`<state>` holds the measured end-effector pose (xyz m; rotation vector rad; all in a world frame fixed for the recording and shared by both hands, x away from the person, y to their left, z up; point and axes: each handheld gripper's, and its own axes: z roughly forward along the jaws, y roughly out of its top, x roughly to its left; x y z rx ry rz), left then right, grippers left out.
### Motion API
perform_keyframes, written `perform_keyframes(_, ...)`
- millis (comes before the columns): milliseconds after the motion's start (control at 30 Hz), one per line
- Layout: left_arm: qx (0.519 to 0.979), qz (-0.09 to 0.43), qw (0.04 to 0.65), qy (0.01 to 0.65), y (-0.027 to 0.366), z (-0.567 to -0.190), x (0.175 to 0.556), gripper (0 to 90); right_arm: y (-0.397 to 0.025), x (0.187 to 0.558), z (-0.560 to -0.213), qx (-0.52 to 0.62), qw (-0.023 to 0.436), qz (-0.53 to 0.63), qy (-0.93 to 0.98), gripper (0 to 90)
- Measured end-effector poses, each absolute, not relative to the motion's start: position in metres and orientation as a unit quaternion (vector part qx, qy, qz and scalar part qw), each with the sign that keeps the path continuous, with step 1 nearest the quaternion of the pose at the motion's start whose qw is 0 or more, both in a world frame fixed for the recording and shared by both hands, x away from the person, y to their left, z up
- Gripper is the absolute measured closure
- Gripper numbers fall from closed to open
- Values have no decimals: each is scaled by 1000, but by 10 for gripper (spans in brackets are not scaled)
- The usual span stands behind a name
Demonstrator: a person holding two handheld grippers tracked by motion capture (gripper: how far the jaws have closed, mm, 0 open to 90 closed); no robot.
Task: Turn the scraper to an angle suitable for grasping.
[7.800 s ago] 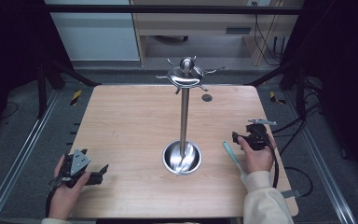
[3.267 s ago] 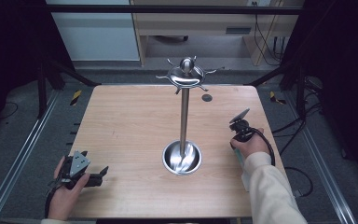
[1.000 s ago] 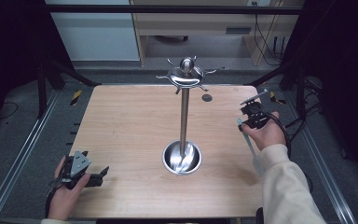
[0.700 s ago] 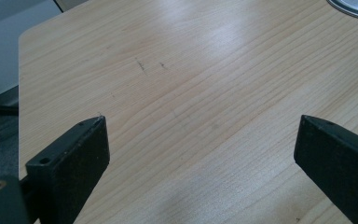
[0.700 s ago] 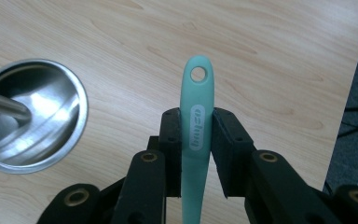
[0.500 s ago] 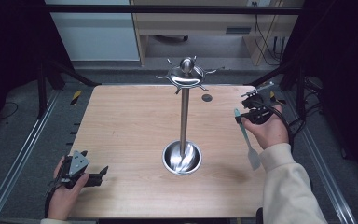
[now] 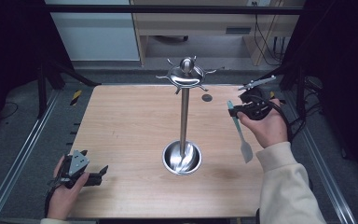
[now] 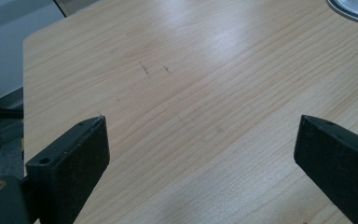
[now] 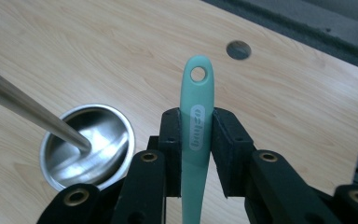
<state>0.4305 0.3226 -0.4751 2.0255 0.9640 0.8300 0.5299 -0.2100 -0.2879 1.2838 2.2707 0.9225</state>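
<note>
Right gripper (image 9: 196, 135) pinched on the teal handle of a spatula (image 9: 196, 116), both black jaws pressed flat against its sides; hanging hole at the handle's end poking out past the jaw tips; printed label on the handle sitting between the jaws. From the high view, same right gripper (image 7: 233, 108) raised over the bench's far right part, held in the person's right hand (image 7: 265, 126); spatula (image 7: 240, 130) slanting from the jaws back toward the person, its pale blade end lowest, beside the cream sleeve (image 7: 284, 182). Beyond the jaws in the right gripper view, steel utensil stand (image 9: 86, 149) with round dished base and slanting pole; in the high view, utensil stand (image 7: 183, 116) upright at mid-bench, ring of hooks at its top, well apart from the spatula; small dark hole (image 7: 207, 97) in the bench top behind it.

Left gripper (image 8: 200, 140) spread wide, nothing between the jaws, bare wooden bench (image 8: 191, 84) under them; in the high view, left gripper (image 7: 98, 171) low at the bench's near left corner, resting in the left hand (image 7: 65, 191).
</note>
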Motion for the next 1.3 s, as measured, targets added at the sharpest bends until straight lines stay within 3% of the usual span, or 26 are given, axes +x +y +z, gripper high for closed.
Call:
perform_keyframes(600,780,330,356,394,328,-477,429,31,-209,517,-269,441,194,429,764,744)
perform_keyframes(1300,784,331,357,384,325,-475,429,31,-199,495,-262,428,217,441,759,744)
